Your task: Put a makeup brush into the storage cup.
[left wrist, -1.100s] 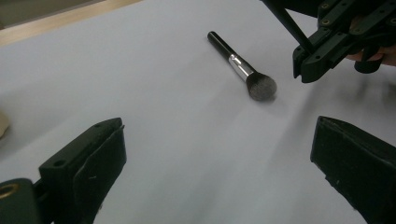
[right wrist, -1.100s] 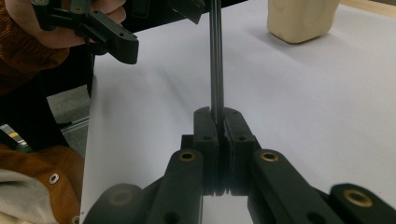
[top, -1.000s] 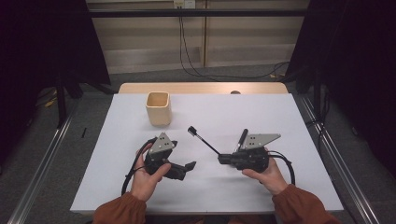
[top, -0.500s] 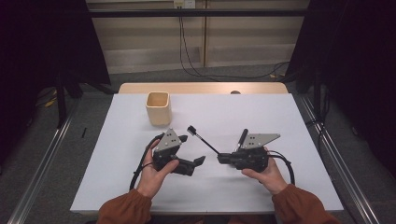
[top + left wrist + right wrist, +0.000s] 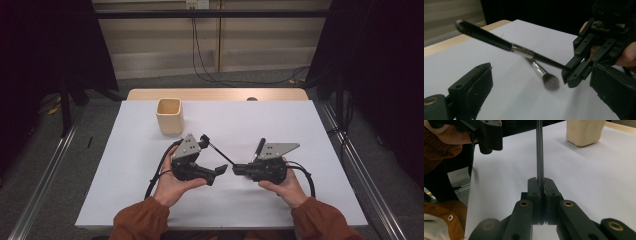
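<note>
High view: the person's right gripper (image 5: 236,169), just right of centre in the frame, is clenched on the thin end of a makeup brush (image 5: 220,152). The brush slants up and to the left from the jaws, clear of the white table (image 5: 280,125). In the right gripper view the two pads press flat together on the black shaft, which runs straight up the middle of the picture.

The left gripper (image 5: 220,169) sits just left of the right one, tip nearly meeting tip. Its jaws are released: in the left gripper view they stand wide apart at the lower corners with nothing between the pads, and the brush crosses the frame beyond them.

The beige cup (image 5: 169,116) stands upright in the upper left of the table, well apart from the brush, and looks empty.

I'd judge the work about half done. The brush is picked up and held; a handover to the left gripper seems to be in preparation, and stowing the brush in the cup is probably what is left.

Count: two grippers, one cup, one brush for certain. A blurred grey tuft (image 5: 550,82) with a silver collar shows under the shaft in the left gripper view. I cannot tell whether it is a second brush.
</note>
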Demonstrator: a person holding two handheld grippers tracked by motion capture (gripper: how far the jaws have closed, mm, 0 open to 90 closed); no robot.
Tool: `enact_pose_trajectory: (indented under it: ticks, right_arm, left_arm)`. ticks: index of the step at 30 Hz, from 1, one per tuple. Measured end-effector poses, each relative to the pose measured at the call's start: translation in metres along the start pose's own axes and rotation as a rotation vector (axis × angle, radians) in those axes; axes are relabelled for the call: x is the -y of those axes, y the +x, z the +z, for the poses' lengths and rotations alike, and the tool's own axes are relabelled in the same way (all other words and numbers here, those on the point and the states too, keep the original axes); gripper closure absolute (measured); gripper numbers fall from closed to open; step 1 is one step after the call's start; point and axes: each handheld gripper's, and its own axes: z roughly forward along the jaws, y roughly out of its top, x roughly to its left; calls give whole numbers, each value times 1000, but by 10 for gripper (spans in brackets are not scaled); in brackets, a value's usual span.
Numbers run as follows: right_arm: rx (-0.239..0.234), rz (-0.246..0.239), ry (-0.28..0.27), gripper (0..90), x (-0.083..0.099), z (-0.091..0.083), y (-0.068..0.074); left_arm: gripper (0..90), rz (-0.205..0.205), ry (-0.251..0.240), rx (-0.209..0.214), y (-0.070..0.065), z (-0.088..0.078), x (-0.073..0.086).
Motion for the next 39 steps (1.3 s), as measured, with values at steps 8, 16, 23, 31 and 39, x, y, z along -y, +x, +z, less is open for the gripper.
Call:
enact_pose_trajectory:
  ticks: [8,16,23,31,39]
  right_arm:
    - [-1,-1,0,859,1,0,0]
    - [2,-2,4,859,2,2,1]
    - [6,-1,2,860,2,2,2]
    - [4,-5,14,859,4,4,2]
    - [1,-15,29,856,6,7,3]
  left_arm:
    - [59,-19,-3,-26,-4,10,2]
    - [243,-57,-43,-32,-2,8,0]
    - [472,-103,-67,-11,-1,4,1]
    - [679,-163,-88,30,2,2,3]
    - [762,-196,-111,77,1,2,2]
